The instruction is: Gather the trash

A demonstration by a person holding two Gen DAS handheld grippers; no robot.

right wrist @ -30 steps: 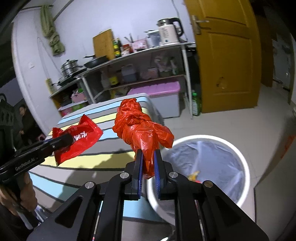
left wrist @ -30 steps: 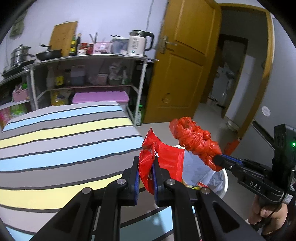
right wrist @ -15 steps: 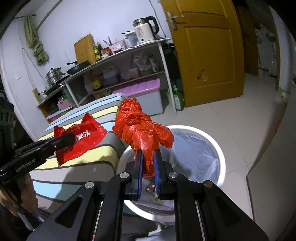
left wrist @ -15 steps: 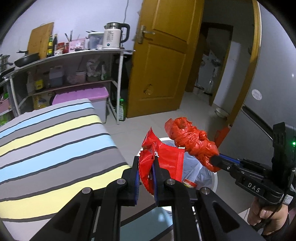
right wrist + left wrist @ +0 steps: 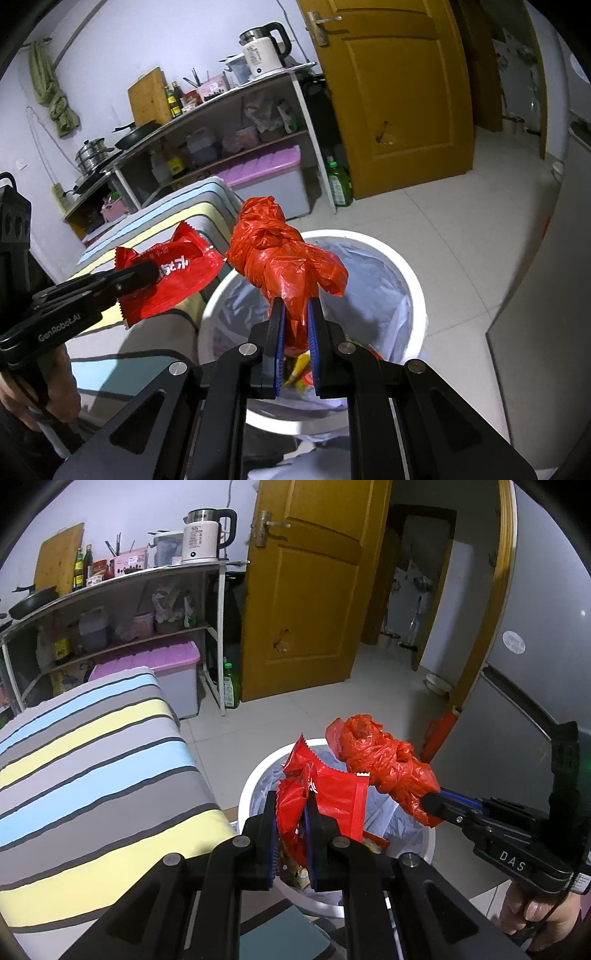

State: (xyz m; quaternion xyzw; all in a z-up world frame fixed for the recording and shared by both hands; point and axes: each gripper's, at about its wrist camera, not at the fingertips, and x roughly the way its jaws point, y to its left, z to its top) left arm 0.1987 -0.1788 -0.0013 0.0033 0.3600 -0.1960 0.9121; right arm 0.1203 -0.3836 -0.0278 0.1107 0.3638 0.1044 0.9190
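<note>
My left gripper [image 5: 291, 801] is shut on a red snack wrapper [image 5: 332, 797] and holds it over the near rim of a white trash bin [image 5: 246, 797] lined with a pale bag. My right gripper [image 5: 295, 314] is shut on a crumpled red plastic bag [image 5: 284, 254] and holds it above the bin [image 5: 413, 280]. The wrapper [image 5: 173, 277] and left gripper [image 5: 142, 273] show at the left of the right wrist view. The red bag [image 5: 384, 760] and right gripper [image 5: 430, 801] show at the right of the left wrist view. Some trash lies in the bin.
A striped bed or cushion [image 5: 92, 760] lies left of the bin. Behind it stands a metal shelf [image 5: 218, 635] with a kettle [image 5: 207, 535], bottles and a purple-lidded box [image 5: 166, 657]. A yellow door [image 5: 310, 590] is beyond. A grey fridge [image 5: 524, 664] stands right.
Both grippers have moved away from the bed and now hang over the bin with their trash still held. The bin is nearer and more centred.
</note>
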